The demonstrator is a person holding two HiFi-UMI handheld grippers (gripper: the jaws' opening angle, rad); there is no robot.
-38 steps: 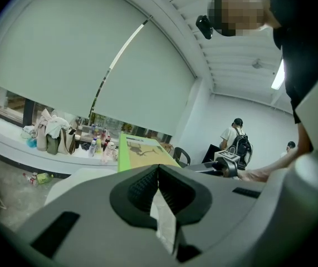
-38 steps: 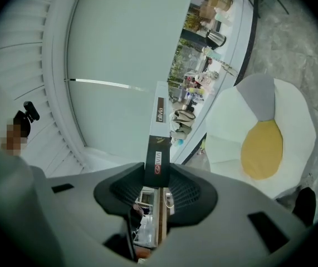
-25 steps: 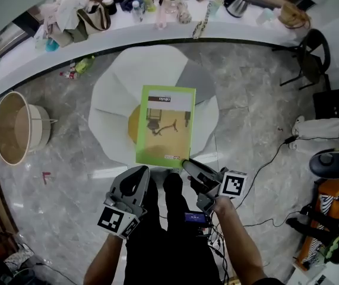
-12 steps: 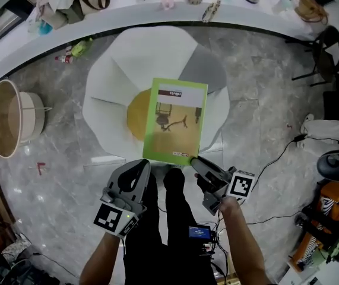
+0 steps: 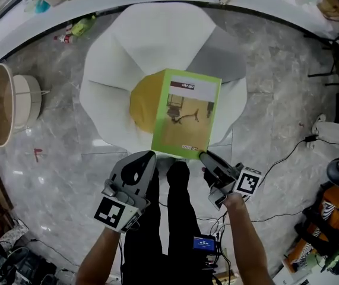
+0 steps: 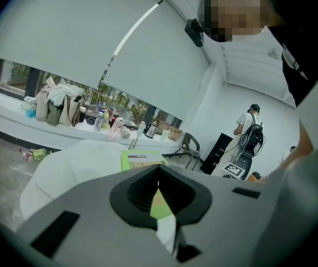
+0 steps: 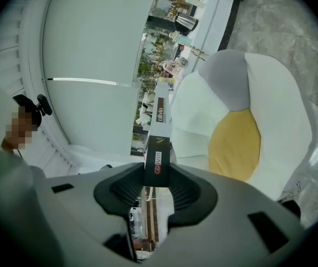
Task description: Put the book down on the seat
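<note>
A green book (image 5: 186, 114) with a picture on its cover hangs flat over the white armchair (image 5: 107, 94), covering the right part of its yellow seat (image 5: 142, 103). My right gripper (image 5: 208, 159) is shut on the book's near right corner. In the right gripper view the book (image 7: 159, 132) runs edge-on out from between the jaws of the right gripper (image 7: 157, 174), with the yellow seat (image 7: 236, 143) below it to the right. My left gripper (image 5: 138, 170) is shut and holds nothing, just left of the book's near edge. The left gripper view shows the book (image 6: 139, 160) beyond the left gripper (image 6: 159, 196).
A grey cushion (image 5: 222, 58) lies on the chair's right side. A round woven basket (image 5: 6, 103) stands on the floor at left. A curved white counter (image 5: 68, 5) carries bags and bottles. Cables (image 5: 288, 153) and orange equipment (image 5: 329, 212) are at right. A person with a backpack (image 6: 250, 129) stands far off.
The book, held by the right gripper, has moved forward and a little right, over the yellow seat. The chair now sits closer in view. The left gripper stays shut beside it.
</note>
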